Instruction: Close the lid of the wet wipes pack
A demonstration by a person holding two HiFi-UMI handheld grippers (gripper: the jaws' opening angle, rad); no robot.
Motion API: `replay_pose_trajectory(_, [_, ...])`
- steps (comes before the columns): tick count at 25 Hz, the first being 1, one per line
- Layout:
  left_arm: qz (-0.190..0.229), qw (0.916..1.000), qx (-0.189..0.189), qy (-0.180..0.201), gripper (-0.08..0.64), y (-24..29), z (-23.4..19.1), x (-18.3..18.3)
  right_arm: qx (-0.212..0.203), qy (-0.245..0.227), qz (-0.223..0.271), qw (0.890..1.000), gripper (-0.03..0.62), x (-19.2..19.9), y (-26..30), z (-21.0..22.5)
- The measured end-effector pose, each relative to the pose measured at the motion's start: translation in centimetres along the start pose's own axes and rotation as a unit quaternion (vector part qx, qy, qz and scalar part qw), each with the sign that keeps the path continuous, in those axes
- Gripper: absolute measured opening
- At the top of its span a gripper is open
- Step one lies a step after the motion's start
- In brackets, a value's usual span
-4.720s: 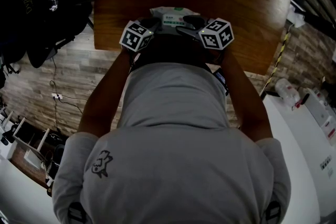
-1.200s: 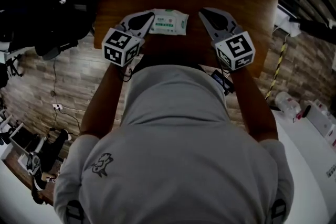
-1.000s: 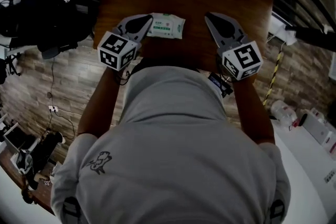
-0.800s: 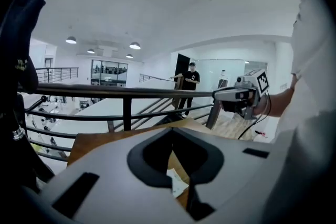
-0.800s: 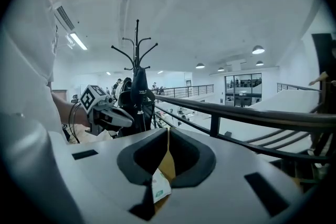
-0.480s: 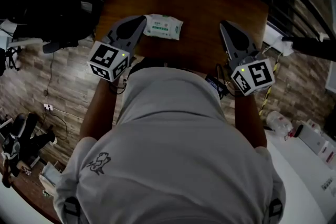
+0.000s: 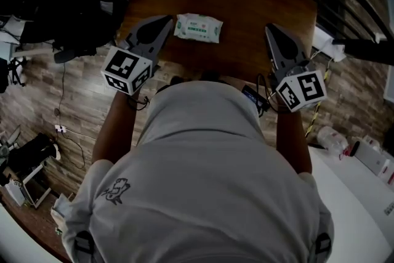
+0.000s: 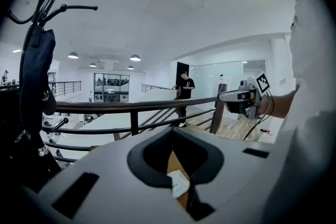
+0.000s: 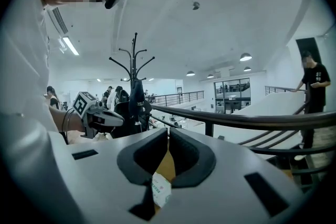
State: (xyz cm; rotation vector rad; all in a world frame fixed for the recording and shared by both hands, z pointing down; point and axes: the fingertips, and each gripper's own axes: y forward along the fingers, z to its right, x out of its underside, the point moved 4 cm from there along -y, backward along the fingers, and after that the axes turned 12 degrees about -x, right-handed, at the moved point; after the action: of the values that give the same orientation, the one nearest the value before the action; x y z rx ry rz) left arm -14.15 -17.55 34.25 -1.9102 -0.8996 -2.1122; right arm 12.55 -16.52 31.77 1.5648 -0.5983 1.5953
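Wet wipes pack (image 7: 198, 28) lies flat mid-bench (image 7: 246, 0), lid looks shut already, so task prob. done, nothing left. Left gripper (image 7: 166, 20) & right gripper (image 7: 269, 28) sit clear either side, both jaws together, empty.

The person (image 7: 203, 182) hides the table's (image 7: 246, 3) near edge, the print on the wet wipes pack (image 7: 198, 28) is too small to read, and the left gripper (image 8: 172, 131) and right gripper (image 9: 168, 132) each cover all but a sliver of it in their own views.
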Motion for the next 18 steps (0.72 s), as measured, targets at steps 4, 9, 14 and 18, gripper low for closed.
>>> replay_pose_trajectory(4, [0.007,0.9999,0.010,-0.007,0.012,-2.3,-1.2,0.2,0.004,0.024,0.012,1.000,0.038,0.0,1.0,-2.5])
replay_pose_trajectory(9, [0.021,0.9995,0.025,-0.004,0.012,-6.1,-2.4,0.0,0.008,0.033,0.030,0.999,0.038,-0.8,2.0,-7.3])
replay_pose_trajectory(14, [0.032,0.9986,0.042,0.001,0.012,-10.1,-3.1,0.4,0.016,0.033,0.042,0.998,0.038,-1.7,2.3,-12.3])
replay_pose_trajectory(18, [0.036,0.9976,0.060,0.003,0.012,-12.9,-3.3,1.2,0.025,0.029,0.045,0.998,0.038,-1.7,2.2,-16.3])
